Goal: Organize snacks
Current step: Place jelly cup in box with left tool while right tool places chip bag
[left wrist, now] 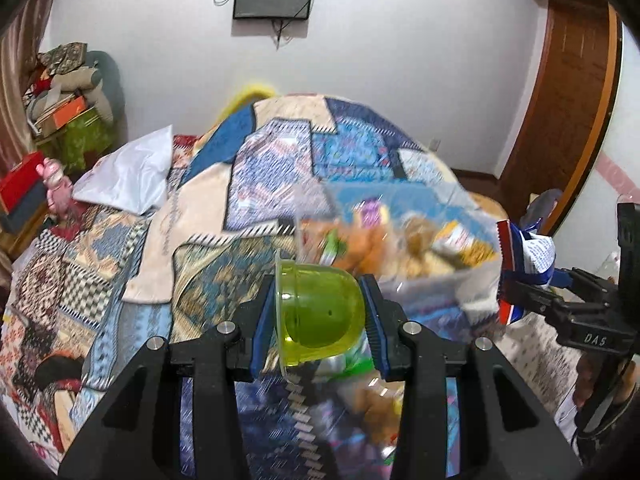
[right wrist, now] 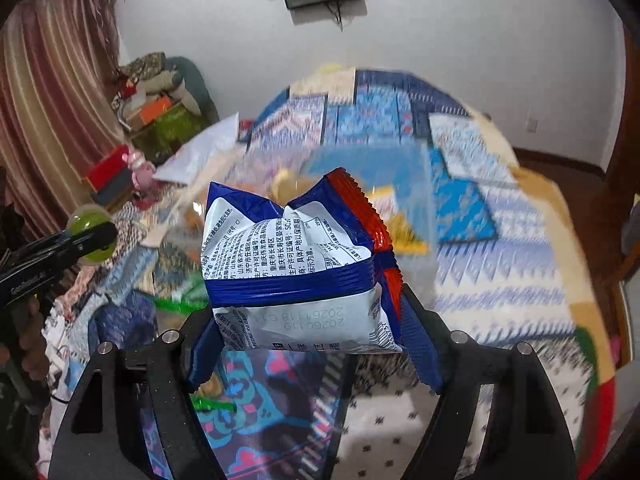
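My left gripper [left wrist: 320,320] is shut on a green jelly cup [left wrist: 320,312], held on its side above the bed. My right gripper [right wrist: 308,320] is shut on a blue, white and red snack packet [right wrist: 296,268]; it also shows at the right of the left wrist view [left wrist: 524,264]. The jelly cup shows at the left of the right wrist view [right wrist: 90,232]. A clear plastic container [left wrist: 400,240] with several snacks lies blurred on the bed beyond both grippers, and shows behind the packet in the right wrist view [right wrist: 400,184].
A patterned patchwork quilt [left wrist: 280,152] covers the bed. A white pillow [left wrist: 128,172] lies at the left. Stacked boxes and bags [left wrist: 68,96] stand by the curtain. Loose wrappers [right wrist: 180,300] lie on the quilt. A wooden door [left wrist: 568,100] is at the right.
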Demonstrator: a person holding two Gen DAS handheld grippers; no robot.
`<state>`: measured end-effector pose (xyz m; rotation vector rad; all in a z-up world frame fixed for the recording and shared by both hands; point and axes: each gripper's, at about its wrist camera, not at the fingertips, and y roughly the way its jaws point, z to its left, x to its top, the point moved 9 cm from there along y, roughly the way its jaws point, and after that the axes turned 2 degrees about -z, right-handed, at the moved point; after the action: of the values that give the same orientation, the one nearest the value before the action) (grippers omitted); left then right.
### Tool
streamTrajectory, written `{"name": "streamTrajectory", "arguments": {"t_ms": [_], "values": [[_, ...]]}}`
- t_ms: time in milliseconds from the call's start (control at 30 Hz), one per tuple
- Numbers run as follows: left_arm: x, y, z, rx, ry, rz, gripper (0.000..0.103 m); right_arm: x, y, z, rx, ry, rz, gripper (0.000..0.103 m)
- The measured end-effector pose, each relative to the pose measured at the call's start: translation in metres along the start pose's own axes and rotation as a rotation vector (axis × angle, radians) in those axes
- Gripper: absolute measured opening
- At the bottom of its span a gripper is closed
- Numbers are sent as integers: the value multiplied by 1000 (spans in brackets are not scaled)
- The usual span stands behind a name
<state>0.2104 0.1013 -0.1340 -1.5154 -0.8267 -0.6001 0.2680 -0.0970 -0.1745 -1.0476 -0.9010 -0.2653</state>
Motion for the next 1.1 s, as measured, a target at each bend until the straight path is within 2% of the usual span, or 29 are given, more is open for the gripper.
{"name": "streamTrajectory", "arguments": {"t_ms": [200, 500, 833, 1100], "values": [[33, 18, -15, -3, 28, -39, 41, 40, -2, -7, -27, 1, -75, 76], [52, 80, -20, -6, 13, 1, 41, 80, 34, -24, -47, 38, -110, 76], [54, 140, -25, -2, 34, 53, 41, 79, 87, -41, -62, 47, -51, 77], [57, 155, -23, 6, -3, 71, 41, 74, 99, -46, -61, 46, -14, 82]]}}
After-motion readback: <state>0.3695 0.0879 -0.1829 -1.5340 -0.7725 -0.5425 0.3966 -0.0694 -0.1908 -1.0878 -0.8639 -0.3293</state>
